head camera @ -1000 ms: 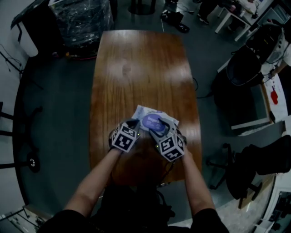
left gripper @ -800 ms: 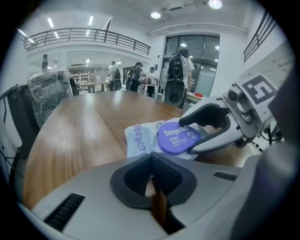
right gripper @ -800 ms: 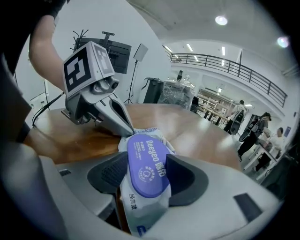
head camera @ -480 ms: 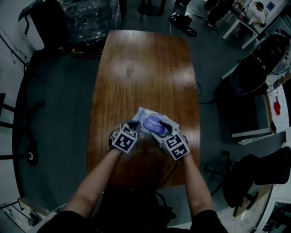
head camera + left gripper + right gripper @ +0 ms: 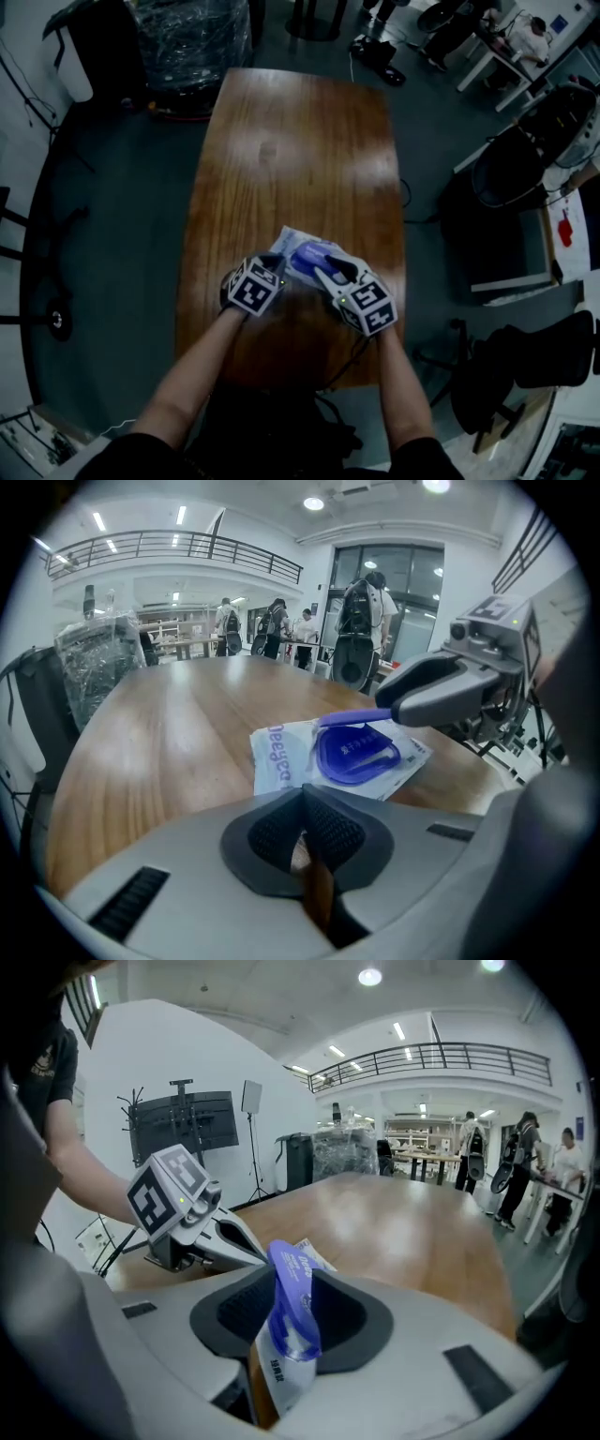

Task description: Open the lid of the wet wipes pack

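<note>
A white wet wipes pack [image 5: 292,246] with a purple lid [image 5: 310,258] lies on the near part of the wooden table [image 5: 281,141]. My right gripper [image 5: 333,272] is at the lid's near right edge. Its jaws are closing, and the lid's flap [image 5: 292,1288] stands between the pads, pinched and lifted off the pack [image 5: 281,1372]. In the left gripper view the raised flap [image 5: 352,717] hangs from the right gripper's tip [image 5: 384,705] above the lid's base [image 5: 356,757]. My left gripper [image 5: 275,260] rests shut at the pack's near left corner, with nothing between its pads [image 5: 305,841].
A film-wrapped stack [image 5: 187,37] stands beyond the table's far end. Dark chairs [image 5: 511,159] and white tables stand to the right. People stand in the background [image 5: 361,621]. The far half of the table is bare wood.
The right gripper's jaws have closed in on the lid's edge, and the gripper has rolled and risen slightly, lifting the flap. The left gripper has stayed in place.
</note>
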`<state>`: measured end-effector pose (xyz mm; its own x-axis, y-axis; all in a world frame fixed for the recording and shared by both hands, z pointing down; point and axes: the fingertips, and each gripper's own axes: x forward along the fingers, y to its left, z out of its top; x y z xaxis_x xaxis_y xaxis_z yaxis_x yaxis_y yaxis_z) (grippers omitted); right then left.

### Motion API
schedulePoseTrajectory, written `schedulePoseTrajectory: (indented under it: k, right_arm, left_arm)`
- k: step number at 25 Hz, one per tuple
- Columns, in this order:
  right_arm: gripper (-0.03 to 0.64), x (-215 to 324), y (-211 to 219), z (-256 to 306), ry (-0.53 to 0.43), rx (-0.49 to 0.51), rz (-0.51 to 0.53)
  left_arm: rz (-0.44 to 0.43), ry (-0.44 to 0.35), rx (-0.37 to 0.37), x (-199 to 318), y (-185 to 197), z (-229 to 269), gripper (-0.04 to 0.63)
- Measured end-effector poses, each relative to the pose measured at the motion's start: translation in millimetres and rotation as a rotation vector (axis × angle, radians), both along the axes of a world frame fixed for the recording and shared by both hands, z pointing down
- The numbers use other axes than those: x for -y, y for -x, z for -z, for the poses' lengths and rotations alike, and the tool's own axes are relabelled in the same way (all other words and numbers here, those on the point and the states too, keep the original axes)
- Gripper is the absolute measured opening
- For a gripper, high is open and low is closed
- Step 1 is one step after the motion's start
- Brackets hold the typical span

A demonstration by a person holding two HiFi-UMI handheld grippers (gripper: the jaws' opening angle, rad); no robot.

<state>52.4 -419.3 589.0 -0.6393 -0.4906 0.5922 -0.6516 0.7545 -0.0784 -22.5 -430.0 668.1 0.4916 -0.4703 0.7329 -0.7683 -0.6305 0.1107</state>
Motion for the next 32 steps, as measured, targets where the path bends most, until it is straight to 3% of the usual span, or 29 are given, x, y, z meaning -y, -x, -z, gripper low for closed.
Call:
schedulePoseTrajectory:
  k: [3,22,26,32]
  right_arm:
    - [0.101,10.9,-1.7,13.2,-0.051,-0.005,-0.029]
    - [0.126,85.0,-24.8,20.6,-0.137,-0.008,-0.261]
    - [0.126,110.3,-16.8,33.8,-0.16,-0.013,-0.373]
    - [0.126,71.1,-49.0,58.7,-0.214,0.051,-0.457]
  left_arm:
    - [0.0,0.0,-0.002,2.7,4.5,0.0,-0.005]
    - [0.009,0.026,-0.033,6.1,12.4,5.9,-0.005]
    - [0.011,-0.003,-0.044,22.6,41.1,27.4,-0.005]
    - [-0.002,-0.075,-0.113,0.0,19.3,54.6,-0.005]
